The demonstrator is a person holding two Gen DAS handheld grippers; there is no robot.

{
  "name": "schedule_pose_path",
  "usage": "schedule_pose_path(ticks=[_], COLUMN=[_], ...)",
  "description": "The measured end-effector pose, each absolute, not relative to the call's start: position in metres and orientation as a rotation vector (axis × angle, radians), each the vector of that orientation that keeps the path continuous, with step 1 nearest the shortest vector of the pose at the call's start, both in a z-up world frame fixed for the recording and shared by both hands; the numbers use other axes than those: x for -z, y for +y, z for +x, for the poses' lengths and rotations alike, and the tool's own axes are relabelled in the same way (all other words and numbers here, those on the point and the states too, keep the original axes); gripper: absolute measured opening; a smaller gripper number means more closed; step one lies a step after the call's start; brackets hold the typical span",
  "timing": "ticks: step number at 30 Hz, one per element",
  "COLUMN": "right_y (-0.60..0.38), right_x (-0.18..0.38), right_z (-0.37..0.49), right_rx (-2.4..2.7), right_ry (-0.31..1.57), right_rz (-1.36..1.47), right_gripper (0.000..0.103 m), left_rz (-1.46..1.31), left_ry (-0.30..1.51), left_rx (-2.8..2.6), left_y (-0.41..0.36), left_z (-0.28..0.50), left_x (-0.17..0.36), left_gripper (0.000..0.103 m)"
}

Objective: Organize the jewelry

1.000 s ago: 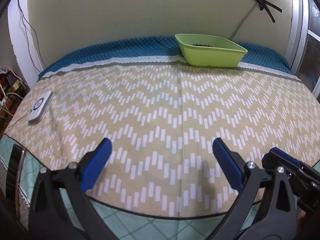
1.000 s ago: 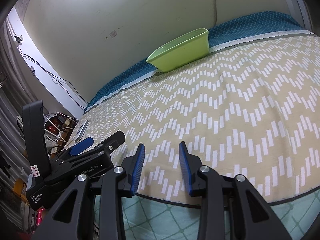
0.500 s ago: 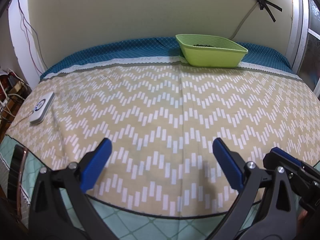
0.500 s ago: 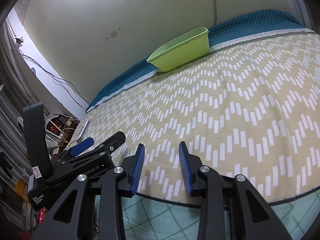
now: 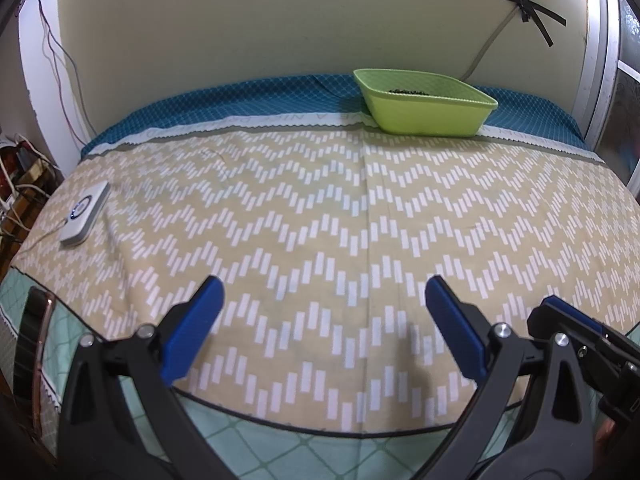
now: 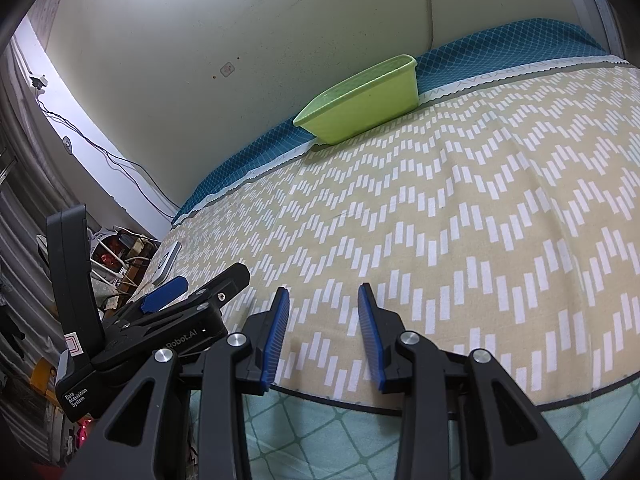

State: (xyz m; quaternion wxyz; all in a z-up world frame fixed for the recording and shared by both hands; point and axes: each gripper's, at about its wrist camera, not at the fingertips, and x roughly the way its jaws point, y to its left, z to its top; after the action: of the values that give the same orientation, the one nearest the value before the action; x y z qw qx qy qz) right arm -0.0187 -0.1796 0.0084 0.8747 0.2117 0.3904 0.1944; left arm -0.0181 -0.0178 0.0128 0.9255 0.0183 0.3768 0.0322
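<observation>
Lime-green plastic tray (image 5: 428,110) sat at the far edge of the bed against the wall, holding a small dark cluster (image 5: 406,91), possibly jewelry; too small to confirm. Well apart from it, over the near edge of the beige zigzag cloth (image 5: 340,216), the left gripper (image 5: 324,300) hung with jaws wide, nothing between. Right gripper (image 6: 322,300) beside it, jaws narrowly parted, also empty. White device (image 5: 85,213) lay at cloth's left edge.
</observation>
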Motion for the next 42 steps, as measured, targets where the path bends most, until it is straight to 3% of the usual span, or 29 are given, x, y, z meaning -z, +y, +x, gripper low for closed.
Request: schedule_pose_path(ticks=[42], right_y=[-0.1781], right_x=[-0.0106], right_z=[-0.0245], right_rx=[-0.388], right_ry=[0.807], right_rz=[0.451], right_gripper=[0.021], left_rz=[0.024], left_ry=[0.787], left_rx=[-0.087], left_y=[-0.0196], left_z=[-0.0200], left_x=[-0.0119], left_gripper=[0.097])
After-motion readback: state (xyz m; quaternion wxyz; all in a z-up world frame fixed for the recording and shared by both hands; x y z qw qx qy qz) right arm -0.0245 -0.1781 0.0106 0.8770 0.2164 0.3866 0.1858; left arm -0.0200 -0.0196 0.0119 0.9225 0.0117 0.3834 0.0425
